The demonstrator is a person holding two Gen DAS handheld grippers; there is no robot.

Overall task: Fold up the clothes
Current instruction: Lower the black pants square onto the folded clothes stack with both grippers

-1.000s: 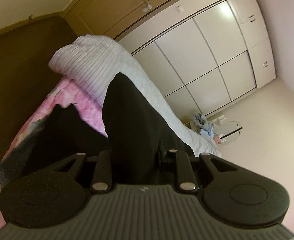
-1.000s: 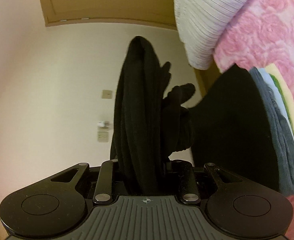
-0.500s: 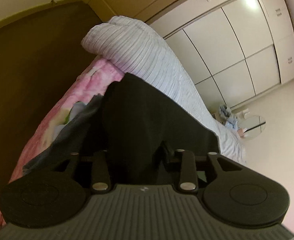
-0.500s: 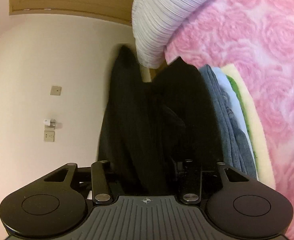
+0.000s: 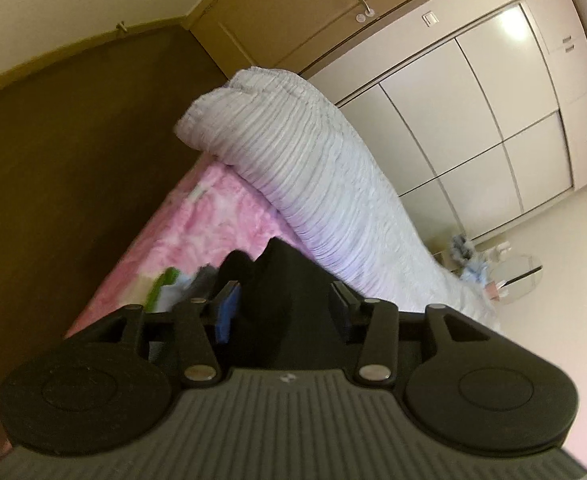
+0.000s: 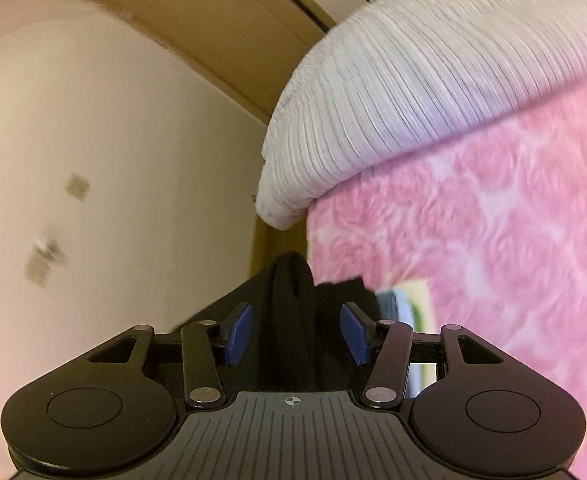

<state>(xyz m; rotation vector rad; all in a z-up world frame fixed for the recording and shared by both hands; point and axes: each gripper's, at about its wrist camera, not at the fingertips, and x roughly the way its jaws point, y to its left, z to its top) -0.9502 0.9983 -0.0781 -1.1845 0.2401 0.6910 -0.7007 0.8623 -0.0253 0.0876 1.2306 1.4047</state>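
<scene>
Your left gripper [image 5: 283, 304] is matte black plastic: ribbed grey-black housing, two round discs, silver rivets on its link arms, blue finger pads [image 5: 225, 312]. Your right gripper [image 6: 299, 330] matches it, with a small white crosshair mark.

White ribbed duvet roll [image 5: 313, 184] blocks ahead; pink blanket [image 6: 493, 240] beside it lies bare.

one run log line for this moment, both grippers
left hand-held gripper: open, black fabric garment between pads | right hand-held gripper: open, same garment | under: pink rose-pattern blanket
</scene>
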